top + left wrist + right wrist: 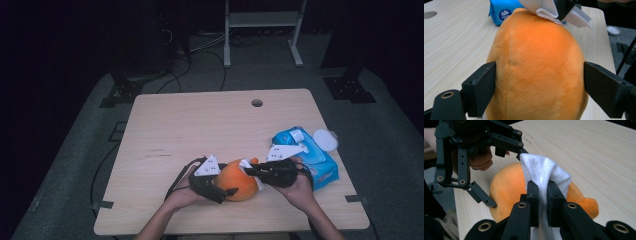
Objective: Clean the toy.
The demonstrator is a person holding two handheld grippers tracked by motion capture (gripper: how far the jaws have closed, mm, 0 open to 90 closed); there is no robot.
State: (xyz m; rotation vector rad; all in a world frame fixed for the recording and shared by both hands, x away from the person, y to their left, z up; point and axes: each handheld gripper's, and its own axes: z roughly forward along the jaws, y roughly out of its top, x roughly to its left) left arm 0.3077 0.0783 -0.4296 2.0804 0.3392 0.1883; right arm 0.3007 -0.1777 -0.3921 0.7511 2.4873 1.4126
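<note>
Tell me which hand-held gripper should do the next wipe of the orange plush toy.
Right. The right hand-held gripper is already shut on the white wet wipe, which lies against the round orange plush toy. The left hand-held gripper straddles the toy's sides, so it probably suits steadying.

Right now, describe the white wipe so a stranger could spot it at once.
On the wooden table, near its front edge, lies an orange plush toy. The white wipe drapes over its top, pinched in the right gripper. It is the one crumpled white cloth, unlike the blue wipes pack behind.
</note>
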